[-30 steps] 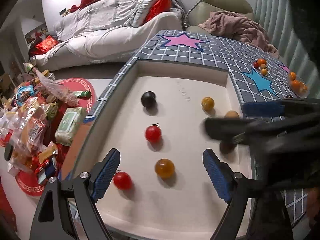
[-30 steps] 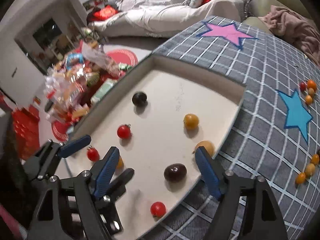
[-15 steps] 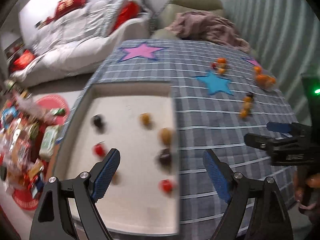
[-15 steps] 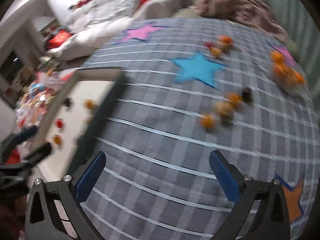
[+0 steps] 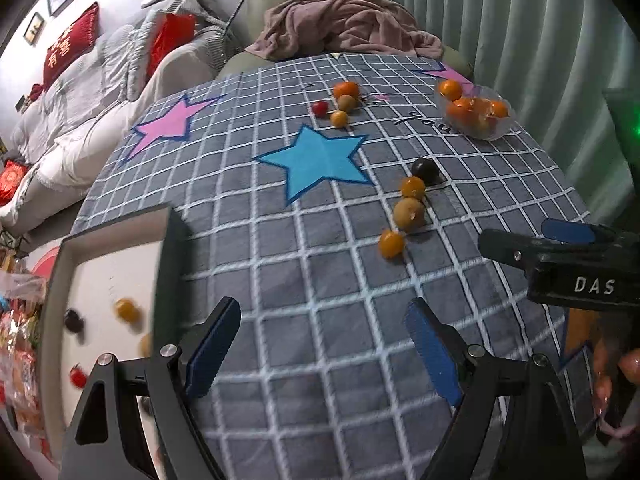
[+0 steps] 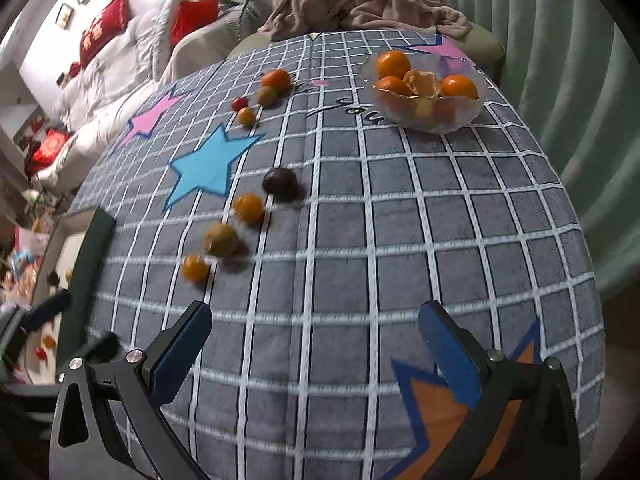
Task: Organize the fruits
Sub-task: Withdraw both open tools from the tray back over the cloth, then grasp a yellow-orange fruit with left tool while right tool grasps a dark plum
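Note:
A row of small fruits lies on the grey checked cloth: a dark plum (image 6: 280, 184), an orange fruit (image 6: 248, 208), a brownish fruit (image 6: 221, 239) and an orange fruit (image 6: 195, 268). The same row shows in the left wrist view (image 5: 408, 212). A second cluster (image 6: 262, 94) lies farther back. A clear bowl (image 6: 426, 90) holds oranges. My left gripper (image 5: 324, 350) is open and empty over the cloth. My right gripper (image 6: 316, 348) is open and empty, short of the fruit row. It also shows in the left wrist view (image 5: 560, 248).
A white tray (image 5: 60, 264) with several small fruits sits at the table's left end. A blue star (image 5: 320, 160) and a pink star (image 5: 168, 122) mark the cloth. A sofa, a chair with a blanket (image 5: 348, 24) and a curtain surround the table.
Both grippers have swung right, from over the white tray to over the checked cloth. The fruit row and bowl have come into closer view. Both stay open and empty.

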Demonstrator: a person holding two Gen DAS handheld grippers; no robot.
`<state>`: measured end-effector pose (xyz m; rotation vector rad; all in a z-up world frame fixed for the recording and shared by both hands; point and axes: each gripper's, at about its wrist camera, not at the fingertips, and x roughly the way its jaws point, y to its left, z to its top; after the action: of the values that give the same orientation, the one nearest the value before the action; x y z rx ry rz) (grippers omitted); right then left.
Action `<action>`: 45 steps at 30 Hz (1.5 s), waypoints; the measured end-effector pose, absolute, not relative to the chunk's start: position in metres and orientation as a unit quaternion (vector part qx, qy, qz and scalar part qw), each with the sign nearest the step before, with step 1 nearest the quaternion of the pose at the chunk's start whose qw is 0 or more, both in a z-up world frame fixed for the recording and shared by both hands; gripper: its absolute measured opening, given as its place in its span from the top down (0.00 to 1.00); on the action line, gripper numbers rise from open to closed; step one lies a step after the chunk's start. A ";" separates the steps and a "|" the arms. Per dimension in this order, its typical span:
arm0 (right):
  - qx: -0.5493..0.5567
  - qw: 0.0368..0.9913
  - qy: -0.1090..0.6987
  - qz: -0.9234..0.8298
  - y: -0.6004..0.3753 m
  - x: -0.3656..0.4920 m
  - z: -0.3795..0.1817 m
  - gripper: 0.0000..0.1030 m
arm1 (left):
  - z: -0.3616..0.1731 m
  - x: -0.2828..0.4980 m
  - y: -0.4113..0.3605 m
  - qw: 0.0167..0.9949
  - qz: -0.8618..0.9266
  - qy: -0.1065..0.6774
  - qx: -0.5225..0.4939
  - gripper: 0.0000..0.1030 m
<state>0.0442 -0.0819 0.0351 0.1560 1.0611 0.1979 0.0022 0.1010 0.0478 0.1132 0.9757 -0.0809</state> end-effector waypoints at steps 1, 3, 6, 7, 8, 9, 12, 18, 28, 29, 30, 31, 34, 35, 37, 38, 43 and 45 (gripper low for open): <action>0.079 0.856 0.502 0.093 -0.081 0.048 0.035 0.00 | 0.046 0.005 0.098 0.881 -0.039 0.468 0.056 0.17; 0.092 0.859 0.495 0.093 -0.081 0.058 0.034 0.00 | 0.040 0.015 0.091 0.882 -0.039 0.466 0.061 0.17; 0.109 0.860 0.490 0.092 -0.077 0.075 0.031 0.02 | 0.033 0.027 0.082 0.883 -0.039 0.462 0.068 0.17; 0.111 0.861 0.488 0.091 -0.076 0.080 0.029 0.02 | 0.029 0.031 0.078 0.884 -0.038 0.461 0.071 0.17; 0.112 0.862 0.487 0.089 -0.073 0.087 0.028 0.04 | 0.027 0.034 0.077 0.884 -0.037 0.460 0.072 0.21; 0.113 0.862 0.487 0.088 -0.071 0.092 0.026 0.09 | 0.025 0.036 0.076 0.884 -0.037 0.460 0.073 0.27; 0.118 0.861 0.487 0.086 -0.067 0.108 0.022 0.21 | 0.017 0.045 0.074 0.882 -0.040 0.465 0.070 0.32; 0.082 0.862 0.490 0.100 -0.049 0.124 0.017 0.31 | 0.011 0.050 0.065 0.886 -0.059 0.454 0.074 0.32; 0.097 0.860 0.478 0.150 -0.054 0.109 0.026 0.73 | 0.011 0.053 0.057 0.886 -0.089 0.453 0.051 0.78; 0.105 0.860 0.475 0.151 -0.059 0.106 0.027 0.73 | 0.011 0.052 0.056 0.886 -0.092 0.452 0.051 0.80; 0.111 0.861 0.473 0.153 -0.064 0.102 0.028 0.73 | 0.011 0.050 0.055 0.886 -0.090 0.451 0.054 0.80; 0.116 0.860 0.472 0.155 -0.069 0.097 0.029 0.73 | 0.011 0.048 0.055 0.887 -0.090 0.451 0.053 0.80; 0.122 0.859 0.472 0.155 -0.078 0.084 0.029 0.73 | 0.011 0.042 0.060 0.885 -0.090 0.454 0.042 0.80; 0.125 0.858 0.473 0.156 -0.082 0.078 0.028 0.73 | 0.011 0.040 0.062 0.885 -0.090 0.456 0.037 0.80; 0.133 0.856 0.475 0.156 -0.089 0.067 0.026 0.73 | 0.011 0.035 0.067 0.884 -0.089 0.459 0.029 0.80; 0.138 0.854 0.476 0.156 -0.092 0.062 0.025 0.73 | 0.011 0.031 0.070 0.884 -0.088 0.459 0.025 0.80; 0.148 0.849 0.482 0.161 -0.096 0.036 0.019 0.73 | 0.010 0.013 0.078 0.883 -0.085 0.461 0.027 0.80; 0.154 0.846 0.484 0.164 -0.097 0.025 0.017 0.73 | 0.011 0.006 0.083 0.882 -0.085 0.462 0.022 0.80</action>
<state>0.0246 -0.0974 0.0167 0.3255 1.0199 0.3452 0.0055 0.0827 0.0109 0.0466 0.9629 -0.1770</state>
